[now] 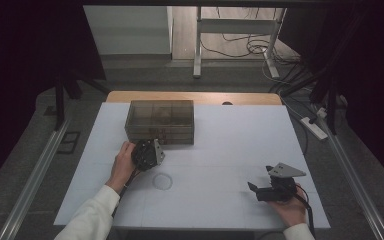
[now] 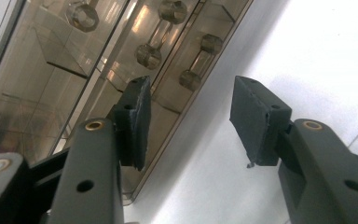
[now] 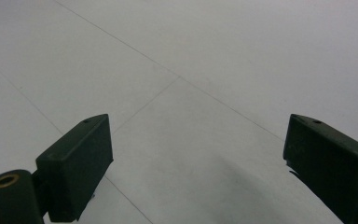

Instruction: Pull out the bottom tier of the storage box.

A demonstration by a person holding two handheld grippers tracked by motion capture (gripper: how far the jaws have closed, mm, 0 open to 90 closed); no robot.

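Observation:
A smoky translucent drawer box (image 1: 160, 121) stands on the white table mat (image 1: 230, 140), towards the back left. My left gripper (image 1: 152, 146) is held right at the box's front face, near its lower left part. In the left gripper view the box (image 2: 74, 84) shows bar-shaped drawer handles (image 2: 161, 31), and my left gripper (image 2: 191, 121) is open, with nothing between its pads; its left pad (image 2: 140, 121) lies over the box's lower edge. My right gripper (image 1: 256, 190) rests low at the front right, open over bare mat (image 3: 196, 158).
A faint clear ring (image 1: 162, 181) lies on the mat in front of the left hand. The wooden table edge (image 1: 195, 97) shows behind the box. Beyond it are a desk frame (image 1: 198, 45) and floor cables (image 1: 250, 47). Metal rails (image 1: 35, 170) flank the table.

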